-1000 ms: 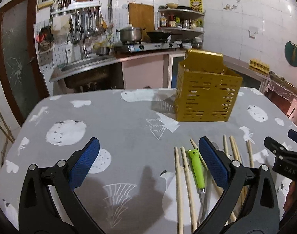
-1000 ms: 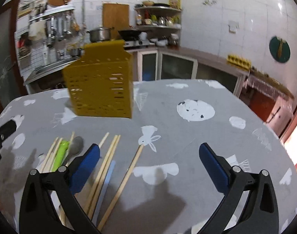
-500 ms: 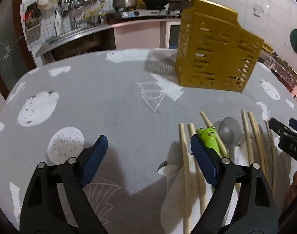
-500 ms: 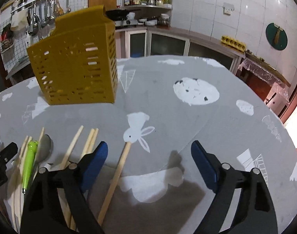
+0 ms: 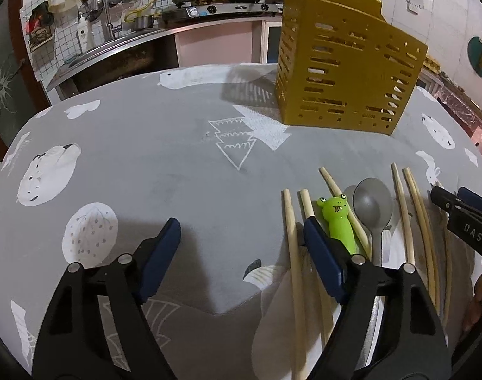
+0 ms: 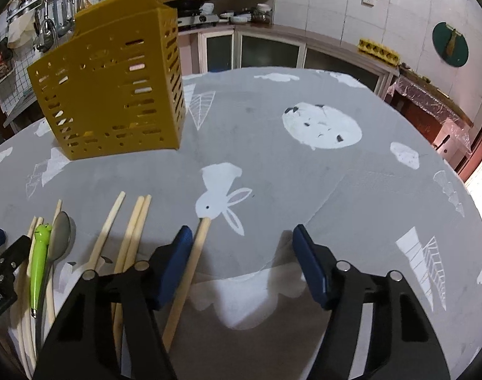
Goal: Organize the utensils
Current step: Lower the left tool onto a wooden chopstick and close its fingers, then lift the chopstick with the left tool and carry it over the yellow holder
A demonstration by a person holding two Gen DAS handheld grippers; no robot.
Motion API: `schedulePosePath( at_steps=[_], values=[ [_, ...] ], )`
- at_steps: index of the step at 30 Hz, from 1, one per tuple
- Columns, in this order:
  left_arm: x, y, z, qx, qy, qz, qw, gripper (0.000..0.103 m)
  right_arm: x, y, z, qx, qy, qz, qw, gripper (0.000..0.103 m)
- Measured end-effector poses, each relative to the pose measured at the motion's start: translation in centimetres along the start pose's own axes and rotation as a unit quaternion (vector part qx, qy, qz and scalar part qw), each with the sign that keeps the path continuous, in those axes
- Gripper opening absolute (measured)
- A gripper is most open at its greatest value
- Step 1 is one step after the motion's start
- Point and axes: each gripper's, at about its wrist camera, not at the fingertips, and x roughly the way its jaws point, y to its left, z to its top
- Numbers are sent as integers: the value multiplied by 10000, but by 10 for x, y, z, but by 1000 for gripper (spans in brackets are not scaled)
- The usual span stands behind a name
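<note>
- Your left gripper (image 5: 241, 247) hangs with jaws wide and empty; one jaw sits just beside the green frog utensil (image 5: 337, 221).
- Your right gripper (image 6: 241, 253) is equally spread, holding nothing; the lone chopstick (image 6: 190, 269) touches its left jaw.
- Centre one chopstick between the jaws before closing.
- The utensils lie in front of the yellow holder (image 5: 345, 76) on the bench (image 5: 146, 164).
- "DAS" reads on the right gripper.

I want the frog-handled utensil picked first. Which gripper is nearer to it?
Left. The left gripper has one finger right beside the green frog utensil; the right gripper sits farther off, past several chopsticks.
</note>
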Motion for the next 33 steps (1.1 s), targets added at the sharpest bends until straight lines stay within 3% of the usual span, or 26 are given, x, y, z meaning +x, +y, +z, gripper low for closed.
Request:
schedulePosePath(
  at_steps=[5,13,18,22,26,33],
  values=[
    [3,-1,1,24,80,3,10000,73,1,3,0,-38,40,143,9999,55],
    [5,-10,5,202,115,-83,9997,52,2,24,3,-281,75,271,9992,20],
    [8,-8,12,147,216,-152,9995,40,3,23,6,-112,136,378,9991,16],
    [10,-8,17,63,375,-228,9990,20,4,19,8,26,200,447,9988,12],
    [12,-6,21,9,474,-282,9985,9,8,18,14,121,267,522,9982,11],
    [14,3,25,-303,563,-467,9969,6,9,11,21,207,177,641,9976,10]
  ],
)
